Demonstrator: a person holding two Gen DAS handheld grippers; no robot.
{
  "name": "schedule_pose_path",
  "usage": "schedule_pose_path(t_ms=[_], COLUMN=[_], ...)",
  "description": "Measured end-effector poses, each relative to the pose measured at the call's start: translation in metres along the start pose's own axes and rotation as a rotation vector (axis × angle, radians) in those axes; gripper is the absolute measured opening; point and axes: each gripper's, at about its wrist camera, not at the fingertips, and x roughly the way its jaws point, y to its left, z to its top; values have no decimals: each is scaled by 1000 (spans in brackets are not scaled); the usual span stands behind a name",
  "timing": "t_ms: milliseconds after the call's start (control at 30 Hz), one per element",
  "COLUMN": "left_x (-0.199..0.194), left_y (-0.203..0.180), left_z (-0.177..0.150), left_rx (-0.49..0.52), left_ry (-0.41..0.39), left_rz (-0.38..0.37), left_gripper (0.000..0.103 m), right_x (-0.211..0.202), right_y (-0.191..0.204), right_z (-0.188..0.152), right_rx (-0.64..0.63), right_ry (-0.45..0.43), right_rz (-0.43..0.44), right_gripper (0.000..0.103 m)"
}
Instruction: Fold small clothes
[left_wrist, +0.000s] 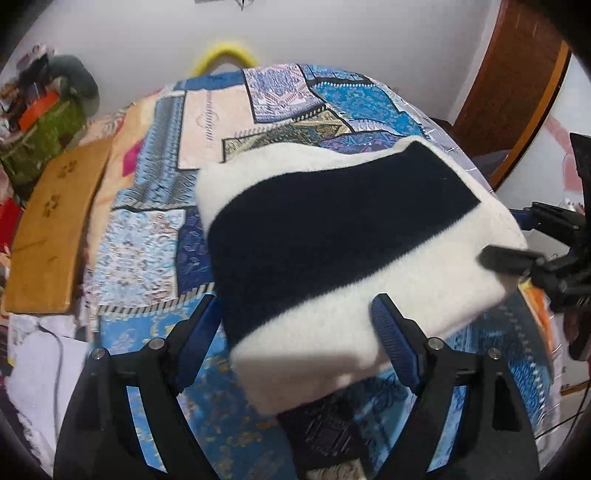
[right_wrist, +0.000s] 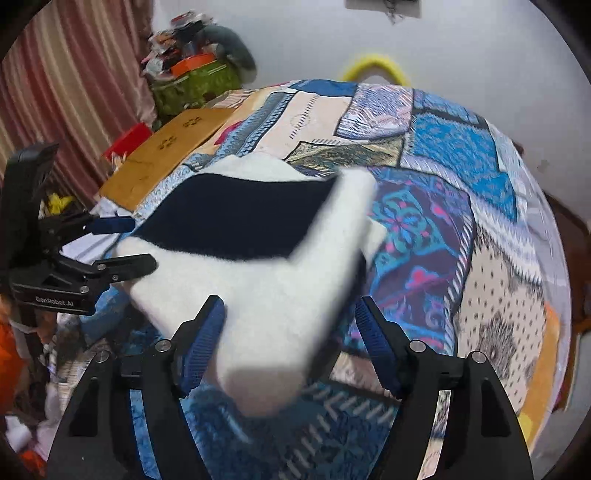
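Note:
A folded white fleece garment with a broad dark navy band (left_wrist: 332, 236) lies over the patchwork bed cover (left_wrist: 147, 236). My left gripper (left_wrist: 295, 332) is open, its fingers on either side of the garment's near edge. My right gripper (right_wrist: 291, 325) is open too, with the garment's white near corner (right_wrist: 273, 295) between its fingers. The right gripper shows at the right of the left wrist view (left_wrist: 517, 247), at the garment's right edge. The left gripper shows at the left of the right wrist view (right_wrist: 125, 243), at the garment's left edge.
A tan board with paw prints (left_wrist: 55, 229) lies left of the bed. A green bag with clutter (right_wrist: 192, 85) stands at the back left. A yellow ring (right_wrist: 376, 66) leans on the white wall behind. A wooden door frame (left_wrist: 517, 92) stands at right.

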Motion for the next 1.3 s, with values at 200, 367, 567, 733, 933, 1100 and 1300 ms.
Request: schedule_pose_path(t_ms=[200, 367, 567, 733, 933, 1100, 1300], left_x=[-45, -102, -174, -219, -251, -257, -256], left_y=[-1, -13, -33, -50, -63, -62, -59], left_z=[-7, -8, -4, -7, -18, -28, -30], left_rx=[-6, -15, -26, -31, -41, -71, -89], left_ry=[-114, -300, -534, -684, -790, -803, -799], left_rz=[57, 113, 87, 62, 99, 95, 102], left_gripper=[83, 83, 83, 83, 90, 99, 102], right_x=[-44, -99, -154, -182, -205, -202, -194], right_y=[5, 29, 63, 85, 94, 99, 102], right_z=[-3, 2, 1, -2, -10, -9, -7], right_rx=[35, 25, -9, -46, -20, -23, -29], right_ry=[-130, -328, -551, -663, -776, -793, -782], right_rz=[-41, -44, -63, -88, -109, -142, -155], right_gripper=[70, 70, 70, 71, 90, 103, 103])
